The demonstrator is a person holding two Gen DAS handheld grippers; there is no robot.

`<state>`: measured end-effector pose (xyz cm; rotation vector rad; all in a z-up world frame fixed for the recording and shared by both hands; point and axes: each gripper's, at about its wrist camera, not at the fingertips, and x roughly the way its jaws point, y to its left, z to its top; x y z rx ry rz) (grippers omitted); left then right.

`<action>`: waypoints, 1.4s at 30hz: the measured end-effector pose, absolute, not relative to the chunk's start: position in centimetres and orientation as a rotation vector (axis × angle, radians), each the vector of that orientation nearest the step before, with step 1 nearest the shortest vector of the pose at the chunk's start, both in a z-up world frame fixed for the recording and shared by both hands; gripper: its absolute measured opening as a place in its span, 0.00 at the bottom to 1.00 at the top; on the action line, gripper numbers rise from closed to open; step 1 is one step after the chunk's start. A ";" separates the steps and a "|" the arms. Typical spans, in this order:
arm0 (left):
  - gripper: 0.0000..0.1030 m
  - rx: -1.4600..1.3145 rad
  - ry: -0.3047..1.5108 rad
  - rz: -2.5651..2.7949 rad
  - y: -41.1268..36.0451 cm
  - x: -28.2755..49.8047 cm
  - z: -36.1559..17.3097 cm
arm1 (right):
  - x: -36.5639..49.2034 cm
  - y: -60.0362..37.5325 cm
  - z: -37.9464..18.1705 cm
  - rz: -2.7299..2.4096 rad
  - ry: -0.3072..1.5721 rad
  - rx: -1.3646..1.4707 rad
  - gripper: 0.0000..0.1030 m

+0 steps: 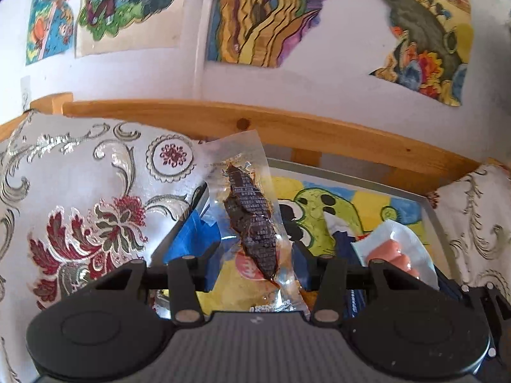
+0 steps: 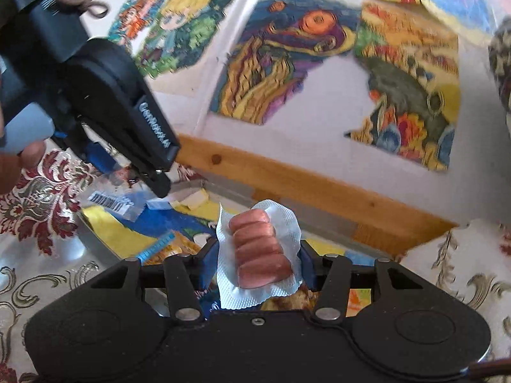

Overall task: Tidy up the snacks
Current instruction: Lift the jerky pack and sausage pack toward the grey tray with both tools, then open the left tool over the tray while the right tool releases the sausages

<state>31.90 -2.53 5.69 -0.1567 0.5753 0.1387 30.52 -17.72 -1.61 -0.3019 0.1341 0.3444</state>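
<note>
My left gripper (image 1: 255,255) is shut on a clear packet of dark dried meat (image 1: 252,223), which stands upright between the blue-padded fingers. My right gripper (image 2: 255,265) is shut on a white-edged packet of small pink sausages (image 2: 260,252), held upright too. In the left wrist view that sausage packet (image 1: 392,252) shows at the right, close beside the meat packet. In the right wrist view the left gripper (image 2: 153,178) hangs at the upper left over a metal tray (image 2: 95,236) that holds more snack packets, among them a clear packet with a barcode (image 2: 111,206).
The tray (image 1: 434,220) has a colourful cartoon drawing on its floor and rests on a floral silver and red cloth (image 1: 80,207). A wooden rail (image 1: 287,127) runs behind it, under a white wall with painted pictures (image 1: 265,22). A hand (image 2: 19,162) grips the left tool.
</note>
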 end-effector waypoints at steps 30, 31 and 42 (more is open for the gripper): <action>0.60 -0.178 0.678 0.240 -1.7 35.8 0.8 | 34.2 -17.8 -3.1 0.367 0.260 -0.183 0.68; 0.64 -0.183 0.672 0.242 -1.7 35.5 0.9 | 34.1 -17.8 -3.0 0.365 0.256 -0.187 0.69; 0.93 -0.218 0.545 0.272 -1.1 31.8 3.4 | 31.5 -19.4 0.3 0.298 0.171 -0.143 0.92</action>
